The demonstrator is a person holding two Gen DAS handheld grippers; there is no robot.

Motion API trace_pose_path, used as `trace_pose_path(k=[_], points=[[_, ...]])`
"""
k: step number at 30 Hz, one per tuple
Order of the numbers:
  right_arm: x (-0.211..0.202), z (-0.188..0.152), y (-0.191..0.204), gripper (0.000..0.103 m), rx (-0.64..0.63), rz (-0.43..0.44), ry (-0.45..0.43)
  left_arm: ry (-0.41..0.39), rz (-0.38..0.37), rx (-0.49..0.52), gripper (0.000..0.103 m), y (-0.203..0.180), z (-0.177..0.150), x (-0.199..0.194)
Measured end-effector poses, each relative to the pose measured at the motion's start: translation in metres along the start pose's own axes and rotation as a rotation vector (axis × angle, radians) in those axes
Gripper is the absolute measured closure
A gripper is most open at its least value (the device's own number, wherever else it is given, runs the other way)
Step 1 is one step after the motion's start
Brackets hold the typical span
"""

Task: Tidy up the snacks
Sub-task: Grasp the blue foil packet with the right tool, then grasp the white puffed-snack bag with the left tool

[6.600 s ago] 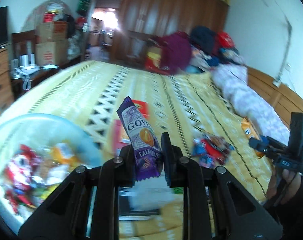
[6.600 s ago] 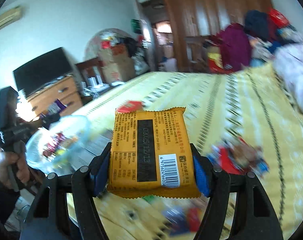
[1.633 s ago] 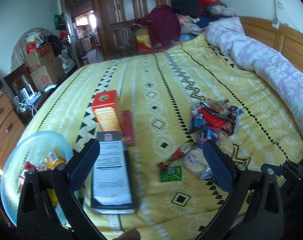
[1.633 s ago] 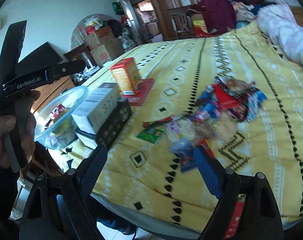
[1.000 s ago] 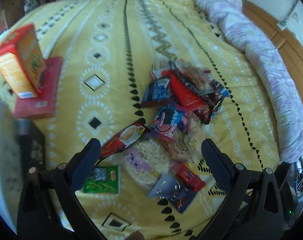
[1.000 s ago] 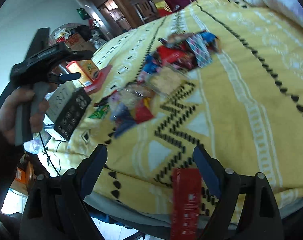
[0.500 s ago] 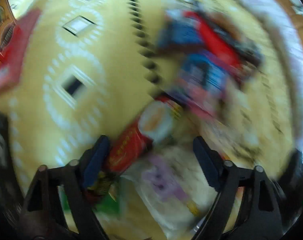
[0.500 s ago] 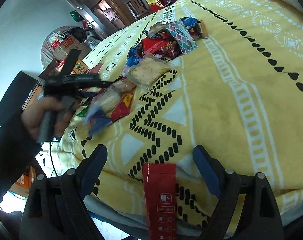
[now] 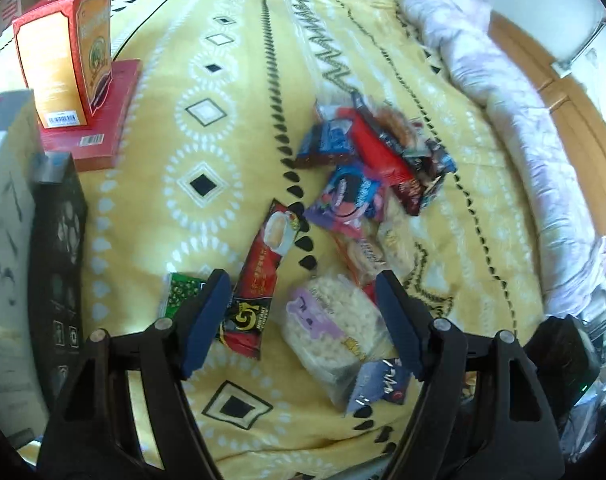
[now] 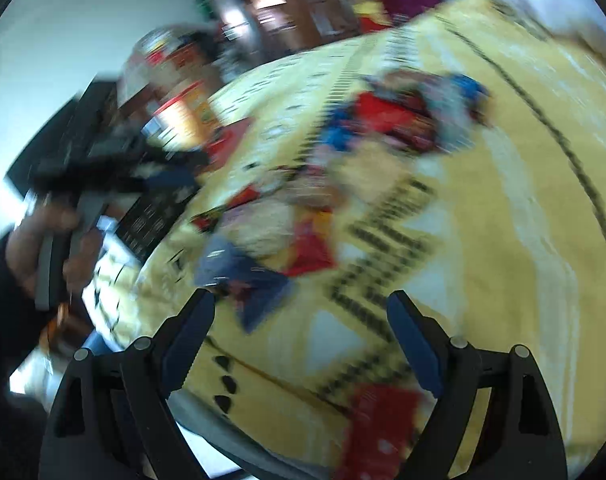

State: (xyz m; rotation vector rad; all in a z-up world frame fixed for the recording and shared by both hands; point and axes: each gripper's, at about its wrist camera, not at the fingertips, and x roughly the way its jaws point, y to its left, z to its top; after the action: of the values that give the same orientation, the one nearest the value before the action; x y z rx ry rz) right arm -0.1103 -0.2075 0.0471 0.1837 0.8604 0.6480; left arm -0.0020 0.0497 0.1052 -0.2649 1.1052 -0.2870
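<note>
Both grippers open over the snack pile on the bed

The bed (image 9: pixel 239 92), under a yellow patterned cover, fills the left wrist view, with a rolled pale quilt (image 9: pixel 515 120) along its far right edge. At the left edge lies a dark box (image 9: pixel 57 240), and beyond it an orange carton (image 9: pixel 63 60) stands upright on a flat red box (image 9: pixel 99 120).

The snacks form a loose pile (image 9: pixel 367 168) near the middle of the bed: red, blue and purple wrappers overlapping one another. Nearer the camera lie a clear bag of puffed rice (image 9: pixel 335 332), a long red coffee sachet (image 9: pixel 259 276), a small blue wrapper (image 9: pixel 383 384) touching the rice bag, and a small green packet (image 9: pixel 183 292) just beside the sachet.

The left gripper (image 9: pixel 303 320) points down at these nearer items. Its jaws have just been closing but stand apart, pressing on nothing; the sachet's lower end and the rice bag appear between them.

The right wrist view is heavily blurred. The right gripper (image 10: pixel 299 344) has its jaws wide apart and empty above the bed cover, with a blue wrapper (image 10: pixel 243 280) just beyond them. At the left of that view a hand (image 10: pixel 47 240) grips the handle of the other gripper.
</note>
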Motion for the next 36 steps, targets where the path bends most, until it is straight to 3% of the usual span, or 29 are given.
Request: trace_pose_path(k=[5, 8, 10, 12, 16, 19, 22, 27, 28, 29, 31, 33, 34, 35, 36], points=[[0.041, 0.023, 0.047, 0.013, -0.284, 0.057, 0.072, 0.019, -0.038, -0.039, 0.025, 0.006, -0.001, -0.005], [0.073, 0.025, 0.055, 0.019, -0.360, 0.025, 0.137, 0.034, -0.038, -0.034, 0.025, 0.006, -0.006, -0.005], [0.087, 0.021, 0.050, 0.045, -0.373, -0.007, 0.174, 0.041, -0.045, -0.010, 0.025, 0.006, -0.009, -0.008], [0.082, 0.018, 0.046, 0.066, -0.349, -0.019, 0.163, 0.064, -0.070, 0.036, 0.025, 0.002, -0.012, -0.006], [0.044, 0.014, 0.027, 0.066, -0.212, -0.016, 0.080, 0.154, -0.061, 0.151, 0.025, -0.015, -0.020, 0.018], [0.014, 0.012, 0.001, 0.066, -0.069, -0.021, 0.004, 0.185, -0.077, 0.103, 0.025, -0.019, -0.024, 0.034], [-0.005, 0.008, -0.023, 0.066, 0.040, -0.042, -0.040, 0.198, -0.014, 0.084, 0.023, -0.024, -0.029, 0.049], [-0.002, 0.004, -0.038, 0.063, 0.071, -0.106, -0.018, 0.173, 0.127, 0.106, 0.010, -0.031, -0.038, 0.079], [-0.001, 0.003, -0.040, 0.060, 0.075, -0.104, -0.002, 0.176, 0.131, 0.103, 0.001, -0.031, -0.040, 0.084], [0.004, 0.002, -0.040, 0.059, 0.075, -0.107, 0.018, 0.171, 0.134, 0.107, 0.000, -0.032, -0.041, 0.088], [0.008, -0.003, -0.039, 0.051, 0.063, -0.118, 0.041, 0.140, 0.152, 0.134, 0.000, -0.035, -0.042, 0.092], [0.010, -0.006, -0.039, 0.051, 0.057, -0.129, 0.053, 0.106, 0.139, 0.142, 0.001, -0.035, -0.043, 0.091], [0.011, -0.007, -0.040, 0.052, 0.055, -0.132, 0.057, 0.087, 0.140, 0.151, 0.007, -0.035, -0.044, 0.090], [0.013, -0.008, -0.040, 0.054, 0.049, -0.140, 0.065, 0.068, 0.140, 0.165, 0.012, -0.034, -0.046, 0.089], [0.014, -0.010, -0.040, 0.062, 0.044, -0.154, 0.068, 0.057, 0.138, 0.172, 0.014, -0.033, -0.047, 0.086]])
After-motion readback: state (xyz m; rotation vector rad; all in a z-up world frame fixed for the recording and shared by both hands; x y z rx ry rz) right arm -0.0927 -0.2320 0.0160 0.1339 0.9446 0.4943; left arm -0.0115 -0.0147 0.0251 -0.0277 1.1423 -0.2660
